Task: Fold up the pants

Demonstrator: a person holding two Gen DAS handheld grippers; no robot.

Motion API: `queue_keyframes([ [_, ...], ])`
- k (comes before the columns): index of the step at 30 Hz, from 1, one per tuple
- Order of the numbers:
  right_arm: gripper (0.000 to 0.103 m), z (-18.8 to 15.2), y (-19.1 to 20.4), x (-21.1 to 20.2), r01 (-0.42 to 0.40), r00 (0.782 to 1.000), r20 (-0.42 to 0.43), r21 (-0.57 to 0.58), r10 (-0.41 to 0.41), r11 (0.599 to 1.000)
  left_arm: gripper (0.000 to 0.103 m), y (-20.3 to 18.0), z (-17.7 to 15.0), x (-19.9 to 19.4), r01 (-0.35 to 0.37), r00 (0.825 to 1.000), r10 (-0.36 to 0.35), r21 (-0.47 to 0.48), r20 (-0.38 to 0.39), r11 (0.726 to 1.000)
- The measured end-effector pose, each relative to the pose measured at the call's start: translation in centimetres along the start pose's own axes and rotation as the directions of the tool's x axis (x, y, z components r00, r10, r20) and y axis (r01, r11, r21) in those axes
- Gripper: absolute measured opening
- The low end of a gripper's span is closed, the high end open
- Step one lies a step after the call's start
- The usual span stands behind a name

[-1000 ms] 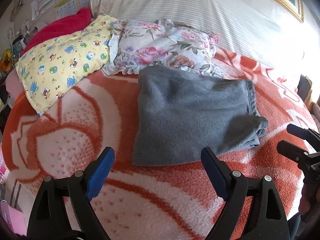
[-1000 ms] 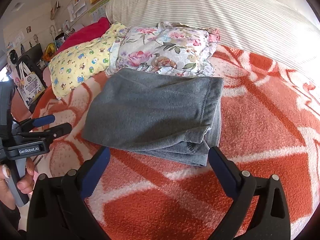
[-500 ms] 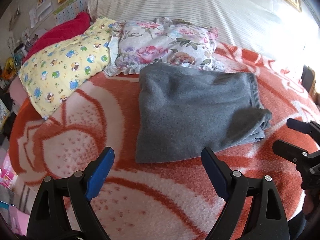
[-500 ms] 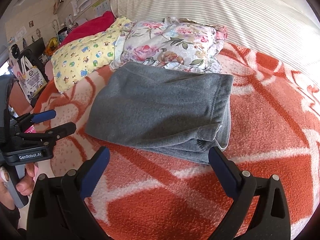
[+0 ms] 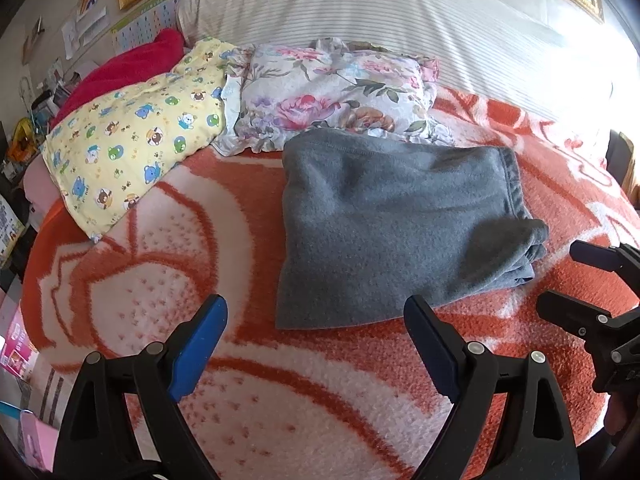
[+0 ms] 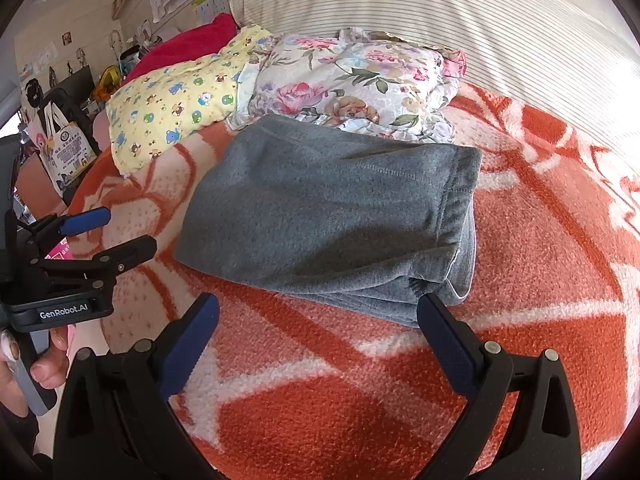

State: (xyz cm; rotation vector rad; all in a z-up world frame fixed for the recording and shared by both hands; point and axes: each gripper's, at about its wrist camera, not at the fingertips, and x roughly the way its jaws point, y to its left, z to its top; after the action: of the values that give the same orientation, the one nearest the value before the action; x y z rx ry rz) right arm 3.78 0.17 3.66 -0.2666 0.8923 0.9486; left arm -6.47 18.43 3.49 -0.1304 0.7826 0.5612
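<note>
The grey fleece pants [image 5: 392,220] lie folded into a thick rectangle on the orange and white blanket [image 5: 160,280]; they also show in the right wrist view [image 6: 328,216]. The layered open edges sit at the pile's near right corner [image 6: 440,292]. My left gripper [image 5: 316,336] is open and empty, just short of the pants' near edge. My right gripper [image 6: 318,332] is open and empty, its right finger near the layered corner. Each gripper shows in the other's view, the right one [image 5: 576,280] and the left one [image 6: 116,232], both open.
A floral pillow [image 5: 332,92] touches the pants' far edge. A yellow cartoon pillow [image 5: 132,136] and a red blanket [image 5: 128,68] lie to the left. A striped headboard cushion [image 5: 400,12] runs behind. Bags and clutter [image 6: 60,140] stand off the bed's left side.
Both grippers have drawn back and risen slightly, so the pants sit a little farther away in view. The pants have not moved. Both stay open.
</note>
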Motion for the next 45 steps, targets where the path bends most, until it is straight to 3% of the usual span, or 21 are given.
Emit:
queue_keyframes([
  [22, 0.099, 2.5, -0.3, 2.0, -0.016, 1.000, -0.001, -0.010, 0.016, 1.000, 0.091, 0.1, 2.1, 3.2, 0.029, 0.999, -0.030, -0.020, -0.028, 0.999],
  [45, 0.099, 2.7, -1.8, 4.3, -0.030, 0.999, -0.038, 0.015, 0.031, 0.999, 0.091, -0.2, 2.6, 5.5, 0.028, 0.997, -0.029, -0.023, -0.073, 0.999],
])
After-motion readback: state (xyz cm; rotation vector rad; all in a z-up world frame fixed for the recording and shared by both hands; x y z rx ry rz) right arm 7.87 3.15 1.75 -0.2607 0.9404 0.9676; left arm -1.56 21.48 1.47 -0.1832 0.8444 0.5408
